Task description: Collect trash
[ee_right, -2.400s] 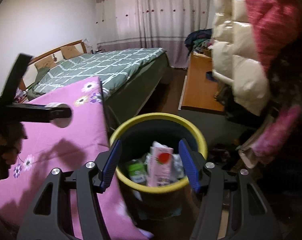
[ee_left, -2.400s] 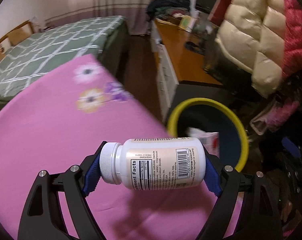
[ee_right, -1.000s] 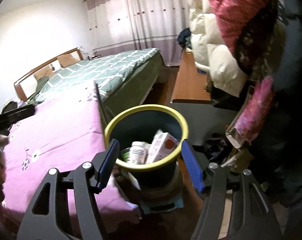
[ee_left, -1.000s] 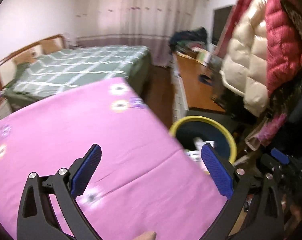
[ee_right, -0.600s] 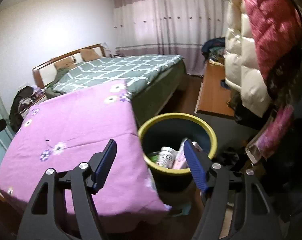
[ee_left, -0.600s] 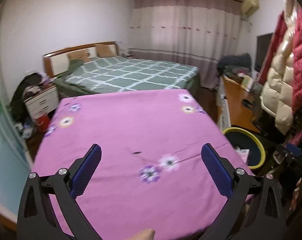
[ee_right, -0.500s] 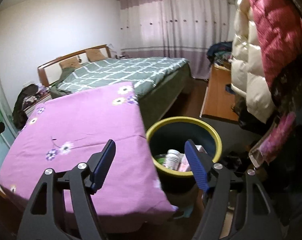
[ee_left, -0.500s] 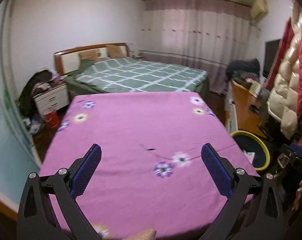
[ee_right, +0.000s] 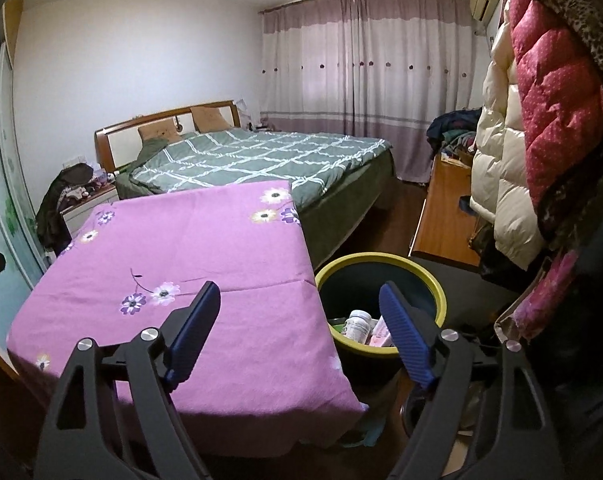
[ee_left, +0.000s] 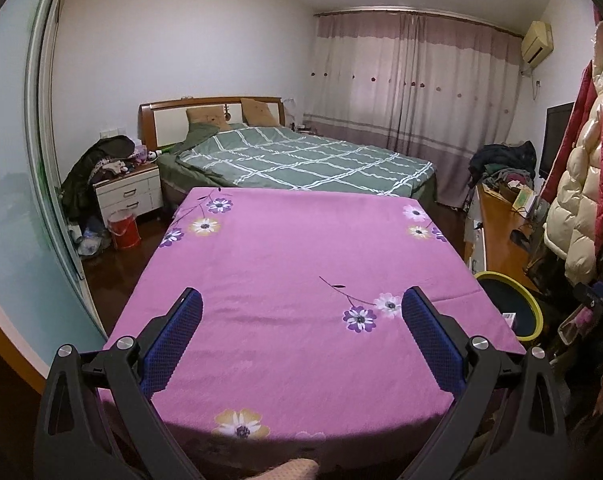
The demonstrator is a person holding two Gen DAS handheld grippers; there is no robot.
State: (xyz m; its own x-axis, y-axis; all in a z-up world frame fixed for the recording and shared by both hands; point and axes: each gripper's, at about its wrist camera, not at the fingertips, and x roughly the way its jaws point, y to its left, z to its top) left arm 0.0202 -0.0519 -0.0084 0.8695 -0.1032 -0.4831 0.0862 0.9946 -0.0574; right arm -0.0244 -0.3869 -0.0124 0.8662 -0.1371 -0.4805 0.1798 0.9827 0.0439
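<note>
The dark bin with a yellow rim (ee_right: 401, 261) (ee_left: 531, 300) stands on the floor at the table's right edge. Inside it lie a white pill bottle (ee_right: 358, 324) and a pink carton (ee_right: 381, 334). My left gripper (ee_left: 301, 300) is open over the pink flowered tablecloth (ee_left: 301, 264), with nothing between its blue pads. My right gripper (ee_right: 299, 296) hangs above the table's right corner (ee_right: 261, 320) and the bin, its jaws opening wider, with nothing between them.
A bed with a green checked cover (ee_left: 301, 160) lies beyond the table. A white nightstand (ee_left: 127, 194) and a red bucket (ee_left: 124, 233) stand at the left. A wooden desk (ee_right: 441, 216) and hanging padded coats (ee_right: 541, 120) are at the right.
The left gripper dropped the white bottle into the bin, then swung left and back until the whole table came into view. The right gripper backed up and away from the bin.
</note>
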